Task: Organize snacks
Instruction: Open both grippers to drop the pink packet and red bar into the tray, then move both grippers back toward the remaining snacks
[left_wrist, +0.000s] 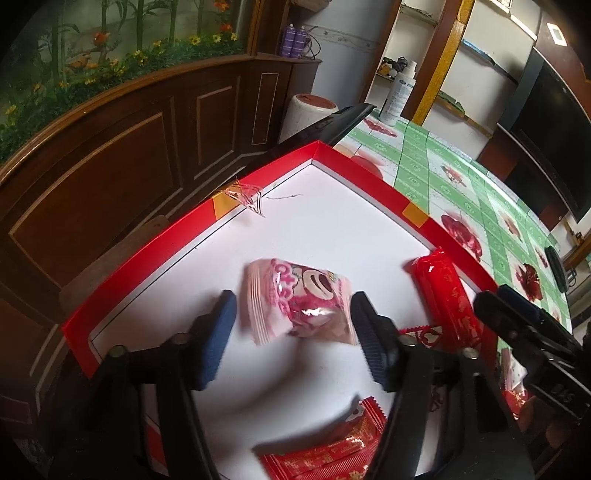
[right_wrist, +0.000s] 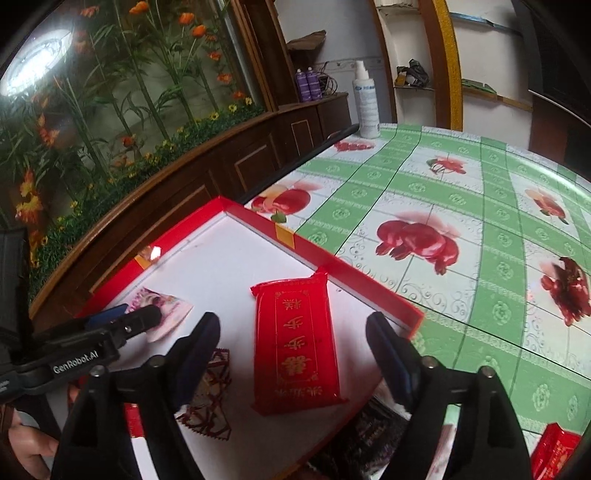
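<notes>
We're working over a red-rimmed tray with a white floor, sitting on a green flowered tablecloth. Our left gripper is hanging with its jaws apart, and the pink snack pack is lying on the tray floor between them, neither pad pressing on it. It's looking blurry in the left wrist view. Our right gripper is standing with jaws spread wide too, and the red packet with gold characters is lying flat in the tray between them, untouched, its far end close to the tray's right rim. More red wrappers are lying nearer us in the tray. A white spray bottle is standing at the table's far edge.
</notes>
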